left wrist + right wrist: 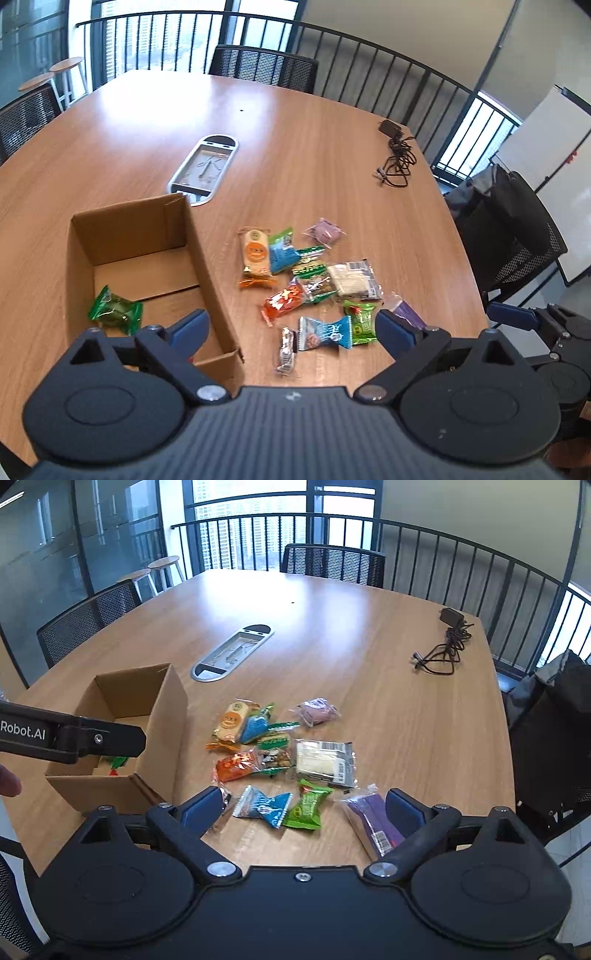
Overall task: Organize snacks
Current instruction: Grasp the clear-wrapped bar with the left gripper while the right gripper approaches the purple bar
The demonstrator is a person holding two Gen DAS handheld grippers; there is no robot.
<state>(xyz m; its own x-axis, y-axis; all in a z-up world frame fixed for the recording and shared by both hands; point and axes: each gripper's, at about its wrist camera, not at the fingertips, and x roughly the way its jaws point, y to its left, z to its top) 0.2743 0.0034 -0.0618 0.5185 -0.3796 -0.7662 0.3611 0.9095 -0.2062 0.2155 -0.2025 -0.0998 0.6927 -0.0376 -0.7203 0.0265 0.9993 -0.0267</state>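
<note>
Item: we hold left gripper [291, 328] and right gripper [304, 805], both with jaws spread wide and gripping nothing. Cardboard box [207, 266] at nine o'clock on the wooden table [314, 166] holds one green packet [115, 311]. Loose snack pile [280, 753] lies at three o'clock of the box, just beside it.

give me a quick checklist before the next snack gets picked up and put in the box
1. Right gripper open and empty: ok.
2. Left gripper open and empty: ok.
3. Cardboard box upright with open top: ok.
4. Room in box, only a green snack seen inside: ok.
5. Blue-wrapped snack lies between the right fingers, uncovered: ok.
6. Purple packet clear of the right finger: cannot tell.
</note>
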